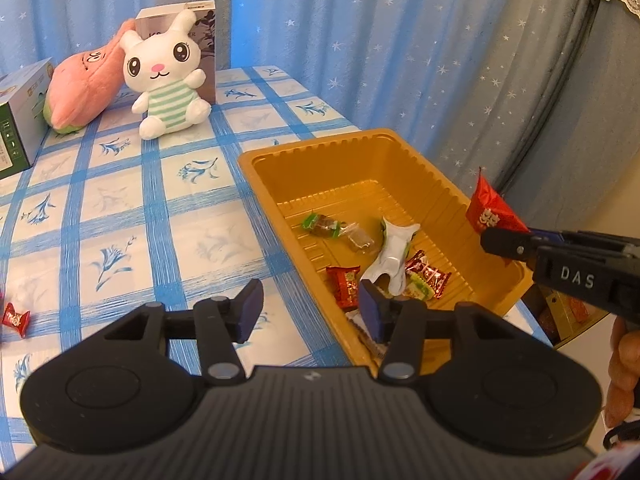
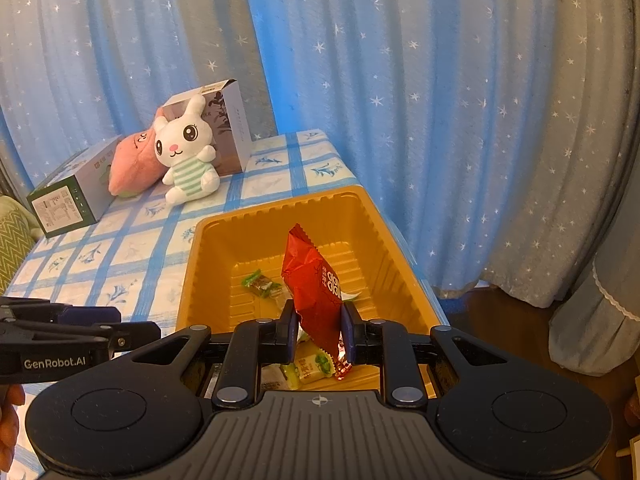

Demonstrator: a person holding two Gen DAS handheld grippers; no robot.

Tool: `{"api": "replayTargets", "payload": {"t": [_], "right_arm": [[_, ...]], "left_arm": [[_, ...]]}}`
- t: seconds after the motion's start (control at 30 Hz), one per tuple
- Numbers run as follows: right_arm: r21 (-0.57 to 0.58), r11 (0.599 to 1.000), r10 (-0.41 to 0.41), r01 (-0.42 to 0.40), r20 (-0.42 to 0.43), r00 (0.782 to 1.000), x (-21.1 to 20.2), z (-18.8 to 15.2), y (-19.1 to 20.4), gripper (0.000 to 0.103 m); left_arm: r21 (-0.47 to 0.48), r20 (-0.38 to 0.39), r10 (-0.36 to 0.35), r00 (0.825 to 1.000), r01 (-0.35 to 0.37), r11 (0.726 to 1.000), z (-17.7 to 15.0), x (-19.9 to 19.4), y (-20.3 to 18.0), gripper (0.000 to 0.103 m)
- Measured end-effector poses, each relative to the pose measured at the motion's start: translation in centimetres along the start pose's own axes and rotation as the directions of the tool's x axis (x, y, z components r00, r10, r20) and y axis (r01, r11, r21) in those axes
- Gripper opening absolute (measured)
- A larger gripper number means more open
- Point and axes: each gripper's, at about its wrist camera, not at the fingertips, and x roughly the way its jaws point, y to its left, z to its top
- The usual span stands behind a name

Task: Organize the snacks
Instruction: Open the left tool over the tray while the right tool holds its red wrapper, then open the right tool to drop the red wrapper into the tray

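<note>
A gold plastic tray (image 1: 320,152) (image 2: 280,216) sits on the checked tablecloth and holds several wrapped candies (image 1: 348,284) (image 2: 262,284). My right gripper (image 2: 319,332) is shut on a red snack packet (image 2: 314,284), held upright over the tray's near end; the packet also shows in the left wrist view (image 1: 490,206) at the tray's right rim. My left gripper (image 1: 308,312) is open and empty, low over the tray's near left rim. One red wrapped candy (image 1: 16,318) lies on the cloth at the far left.
A white plush rabbit (image 1: 166,76) (image 2: 188,156), a pink plush (image 1: 86,88), a brown-and-white box (image 1: 206,40) and a green-and-white box (image 1: 20,116) (image 2: 68,204) stand at the table's back. Blue starred curtains hang behind. The table edge drops off right of the tray.
</note>
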Motion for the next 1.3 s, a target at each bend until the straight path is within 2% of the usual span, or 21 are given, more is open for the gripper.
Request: {"api": "replayTargets", "payload": {"t": [0.57, 0.67, 0.7, 0.77, 0.8, 0.83, 1.1, 1.3], "right_arm": [[0.011, 1.000, 0.004, -0.004, -0.009, 1.000, 0.7, 0.3, 0.3, 0.023], [0.045, 0.997, 0.065, -0.064, -0.014, 0.998, 1.4, 0.4, -0.4, 0.023], [0.067, 0.995, 0.071, -0.070, -0.018, 0.997, 1.6, 0.3, -0.6, 0.024], [0.105, 0.992, 0.067, -0.065, -0.015, 0.998, 1.5, 0.3, -1.2, 0.041], [0.121, 0.991, 0.066, -0.065, -0.008, 0.998, 1.3, 0.2, -1.5, 0.053], [0.134, 0.989, 0.063, -0.062, -0.005, 0.998, 1.0, 0.1, -1.7, 0.055], [0.182, 0.982, 0.049, -0.044, -0.023, 0.999, -1.7, -1.3, -1.8, 0.055], [0.183, 0.981, 0.065, -0.061, -0.020, 0.998, -4.1, -2.3, -0.1, 0.055]], "left_arm": [[-0.020, -0.002, 0.008, 1.000, -0.008, 1.000, -0.2, 0.1, 0.8, 0.049], [-0.028, 0.001, 0.014, 1.000, -0.014, 0.999, -0.3, 0.0, 1.1, 0.055], [-0.033, 0.002, 0.015, 1.000, -0.015, 0.999, -0.4, -0.2, 1.2, 0.059], [-0.041, 0.004, 0.017, 1.000, -0.017, 0.999, -0.7, -0.5, 1.5, 0.063], [-0.046, 0.005, 0.019, 1.000, -0.018, 0.999, -0.8, -0.7, 1.6, 0.064], [-0.050, 0.007, 0.021, 1.000, -0.020, 0.999, -1.0, -0.8, 1.8, 0.065], [-0.095, 0.027, 0.040, 0.999, -0.037, 0.995, -2.7, -3.6, 2.9, 0.070], [-0.121, 0.046, 0.072, 0.996, -0.066, 0.990, -4.2, -6.9, 4.0, 0.073]]}}
